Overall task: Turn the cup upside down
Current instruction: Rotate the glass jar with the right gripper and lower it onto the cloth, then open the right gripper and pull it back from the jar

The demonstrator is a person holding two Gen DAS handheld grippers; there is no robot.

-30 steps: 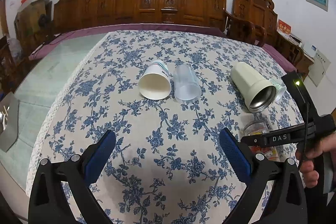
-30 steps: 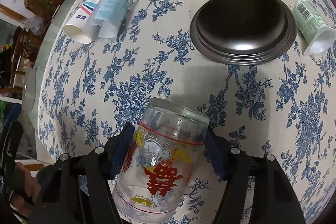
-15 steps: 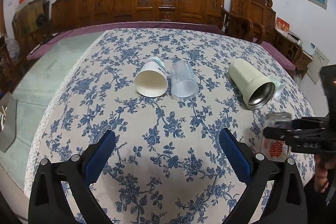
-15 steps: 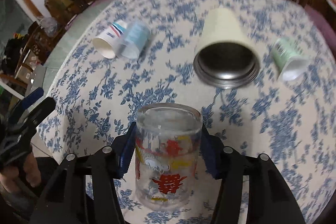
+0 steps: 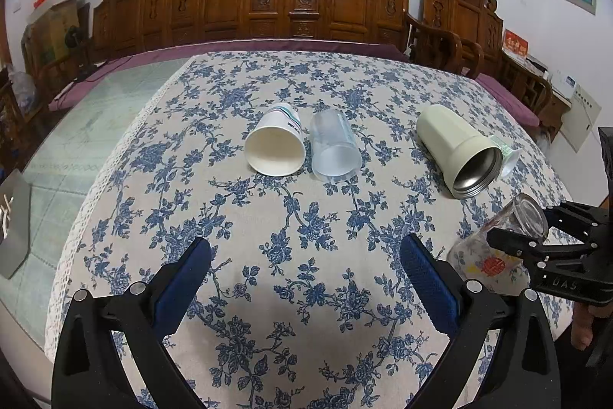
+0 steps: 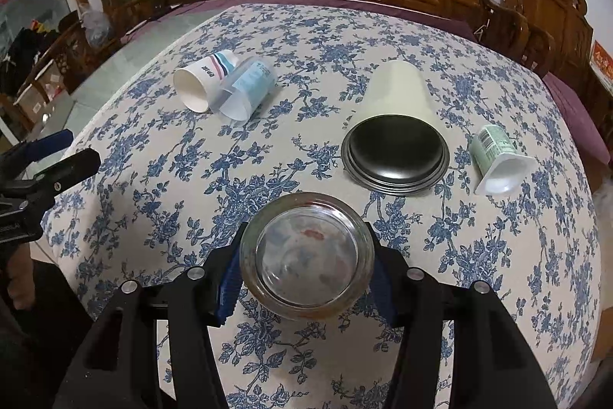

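- Glass cup [image 6: 306, 252] with red print sat clamped between the right gripper's [image 6: 304, 276] blue pads, tilted above the floral tablecloth [image 6: 268, 163], its thick base facing the camera.
- Left gripper [image 5: 304, 278] hovered with fingers wide apart, holding nothing.

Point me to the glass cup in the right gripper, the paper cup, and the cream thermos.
glass cup [image 6: 306, 252], right wrist view, on its thick round base facing the camera.
paper cup [image 5: 275, 152], left wrist view, inside its open mouth.
cream thermos [image 5: 446, 135], left wrist view, on its side wall.
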